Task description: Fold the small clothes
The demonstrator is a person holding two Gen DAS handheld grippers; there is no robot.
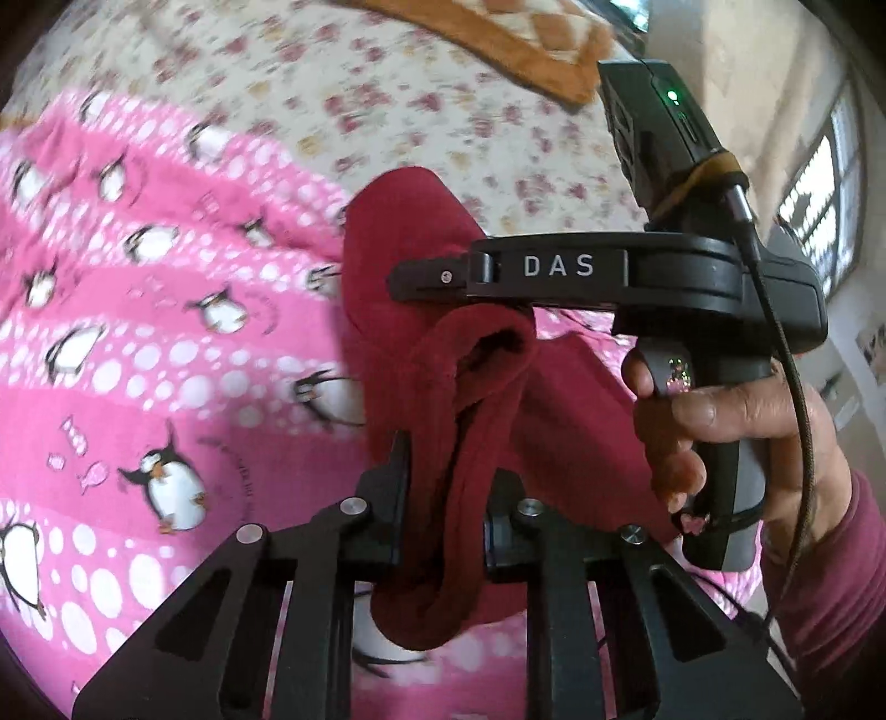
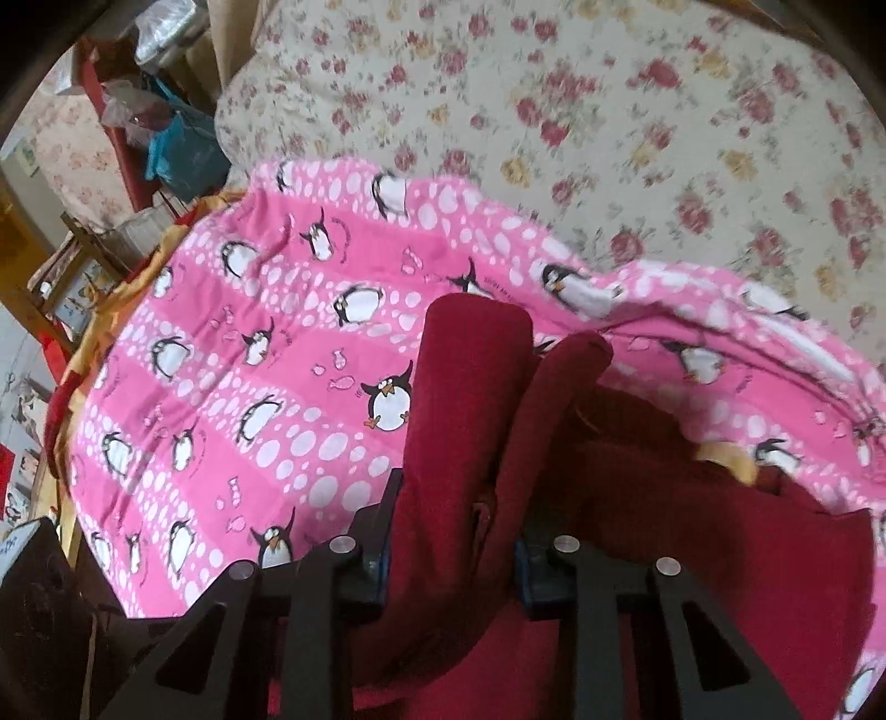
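A dark red fleece garment [image 1: 398,232] hangs bunched over a pink penguin-print blanket [image 1: 138,332]. My left gripper [image 1: 448,498] is shut on a rolled fold of it, and the cloth spills down between the fingers. In the left wrist view a hand [image 1: 720,421] holds my right gripper [image 1: 410,277] side-on, with its tip at the garment's upper part. In the right wrist view my right gripper [image 2: 459,531] is shut on two upright folds of the red garment [image 2: 476,376]. More of the garment lies to the right, on the pink blanket [image 2: 249,387].
The blanket lies on a floral bedsheet [image 2: 609,111]. An orange patterned cloth [image 1: 498,39] sits at the far edge. A window [image 1: 819,210] is at the right. Cluttered shelves and bags [image 2: 138,111] stand beyond the bed's left side. Something yellow [image 2: 725,459] shows under the blanket fold.
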